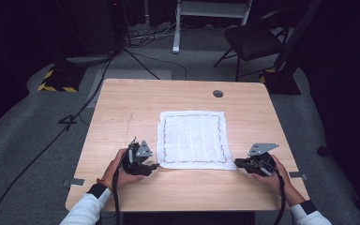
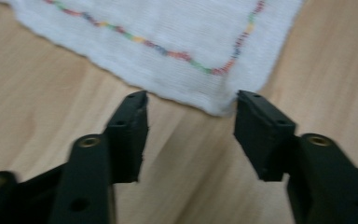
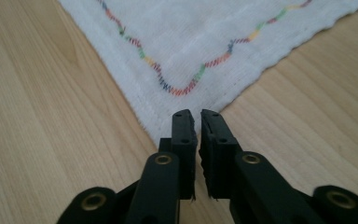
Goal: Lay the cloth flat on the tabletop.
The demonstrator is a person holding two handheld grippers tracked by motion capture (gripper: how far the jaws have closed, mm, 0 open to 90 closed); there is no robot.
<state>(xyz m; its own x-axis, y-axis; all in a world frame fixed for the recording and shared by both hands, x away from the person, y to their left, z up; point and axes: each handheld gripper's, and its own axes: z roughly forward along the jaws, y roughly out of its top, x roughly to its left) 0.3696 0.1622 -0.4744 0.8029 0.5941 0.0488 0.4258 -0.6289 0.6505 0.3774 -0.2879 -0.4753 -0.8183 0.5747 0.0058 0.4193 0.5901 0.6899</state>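
- The white cloth (image 1: 193, 139) was laid flat near the middle of the wooden counter (image 1: 122, 108), with its near edge towards the person.
- The left gripper (image 2: 191, 100) was held at the cloth's near left corner. Its fingers (image 2: 129, 126) stood wide apart, with bare counter between them and the corner tip just ahead of the right-hand finger; nothing was gripped.
- The right gripper (image 3: 195, 114) was held at the near right corner. Its fingers (image 3: 182, 133) were set narrow, with only a slim gap between them. The corner tip lay at, or just under, the fingertips; whether any fabric was pinched could not be told.
- Risk, as judged: if only the right corner were caught and raised, the cloth could be dragged askew and its flat lay lost.
- Risk, as judged: if the left fingers were closed from their present place, the corner could be missed, since it lay ahead of them rather than between them.
- Risk, as judged: a thin, limp hem could slip out of a shallow pinch or bunch up under a finger pushed along the counter.
- Appearance: the cloth was seen as a roughly square, loosely woven white piece, with a wavy line of multicoloured stitching run parallel to the hem and turned at each corner. The edges were slightly uneven, and no folds were seen.
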